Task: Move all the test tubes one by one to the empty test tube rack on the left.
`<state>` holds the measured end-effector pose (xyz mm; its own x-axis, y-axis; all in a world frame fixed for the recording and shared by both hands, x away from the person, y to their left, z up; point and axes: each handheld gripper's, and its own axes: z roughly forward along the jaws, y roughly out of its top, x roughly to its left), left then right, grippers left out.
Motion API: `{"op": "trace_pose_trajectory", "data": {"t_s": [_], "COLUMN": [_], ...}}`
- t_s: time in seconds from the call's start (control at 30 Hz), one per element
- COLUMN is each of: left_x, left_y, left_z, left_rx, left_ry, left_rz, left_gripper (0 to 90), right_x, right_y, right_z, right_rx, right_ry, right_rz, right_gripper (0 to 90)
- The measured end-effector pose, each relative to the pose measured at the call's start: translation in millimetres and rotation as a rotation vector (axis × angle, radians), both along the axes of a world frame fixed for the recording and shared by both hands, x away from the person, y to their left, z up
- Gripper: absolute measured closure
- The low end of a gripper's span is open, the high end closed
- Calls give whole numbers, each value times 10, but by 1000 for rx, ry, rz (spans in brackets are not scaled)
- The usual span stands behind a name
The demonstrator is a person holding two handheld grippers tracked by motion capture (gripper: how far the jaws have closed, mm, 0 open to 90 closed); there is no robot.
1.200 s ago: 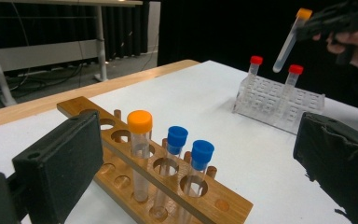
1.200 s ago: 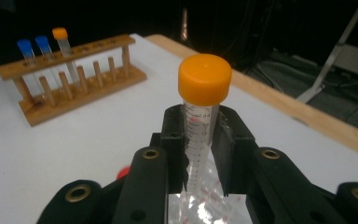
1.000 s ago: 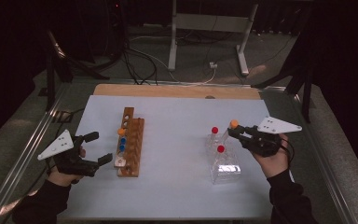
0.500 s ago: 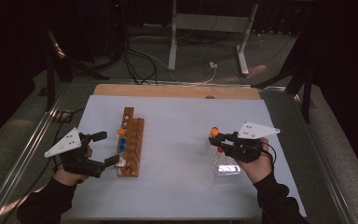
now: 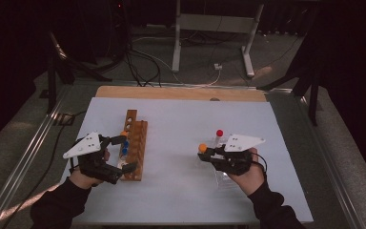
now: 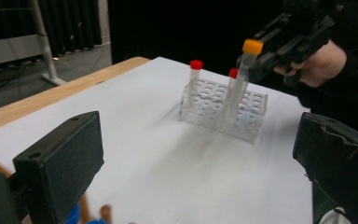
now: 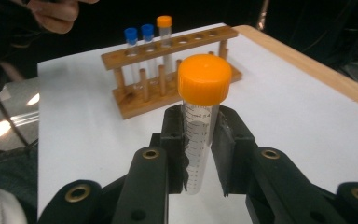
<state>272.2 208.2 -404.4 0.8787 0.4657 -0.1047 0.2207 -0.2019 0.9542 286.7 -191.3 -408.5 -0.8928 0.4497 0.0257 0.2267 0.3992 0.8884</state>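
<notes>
Right gripper view: the orange-capped tube is clamped upright in the right gripper short of the wooden rack — it should be kept vertical over a free hole; the left gripper stands open, probably steadying that rack.

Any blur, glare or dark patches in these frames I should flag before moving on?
High view: surroundings nearly black, the white table sheet evenly lit. Left gripper view: near black tongs and the clear plastic rack soft. Right gripper view: orange-capped clear tube sharp in the right tongs, wooden tube rack slightly soft; a bright glare patch at left.
</notes>
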Motion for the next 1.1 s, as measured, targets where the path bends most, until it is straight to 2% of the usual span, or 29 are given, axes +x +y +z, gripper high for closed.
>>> {"op": "trace_pose_trajectory", "data": {"t_s": [0.3,0.53,0.8,1.1], "left_x": [19,46,29,19], "left_y": [-219,-399,-633,-817], "left_z": [33,32,29,34], "left_rx": [3,10,18,21], "left_ry": [1,1,-10,-29], "left_rz": [-44,-61,-118,-161], "left_gripper": [29,50,68,166], "right_x": [-67,-95,-124,-140], "right_y": [141,201,232,267], "right_z": [-49,-72,-81,-91], "right_rx": [-24,-28,-29,-31], "right_ry": [5,11,15,21], "right_rz": [44,63,78,91], "right_gripper": [744,744,744,744]}}
